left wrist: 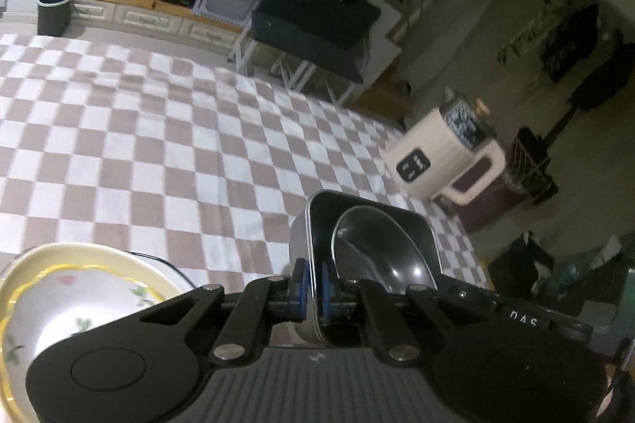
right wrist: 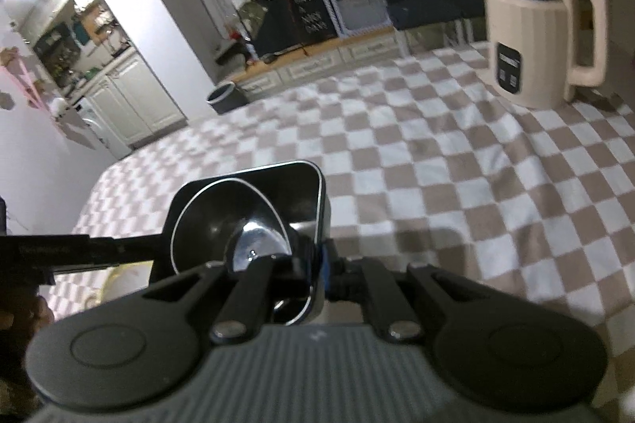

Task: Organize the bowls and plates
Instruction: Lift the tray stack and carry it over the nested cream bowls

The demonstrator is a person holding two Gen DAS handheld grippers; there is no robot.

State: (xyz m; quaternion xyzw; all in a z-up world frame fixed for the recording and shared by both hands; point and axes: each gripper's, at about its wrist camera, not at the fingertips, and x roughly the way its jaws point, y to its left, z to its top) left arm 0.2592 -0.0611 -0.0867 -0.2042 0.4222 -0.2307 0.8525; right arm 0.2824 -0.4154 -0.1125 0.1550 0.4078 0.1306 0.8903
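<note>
above the checkered table (right wrist: 436, 165), the left gripper (left wrist: 313, 288) and right gripper (right wrist: 317, 264) each pinch opposite rims of a square steel container (left wrist: 305, 236) holding a steel bowl (left wrist: 381, 252); floral plates (left wrist: 79, 300) sit beside.

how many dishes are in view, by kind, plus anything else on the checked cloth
metal square container: 1
metal bowl inside it: 1
floral bowl: 1
yellow-rimmed plate under it: 1
cream kettle: 1
total: 5
</note>
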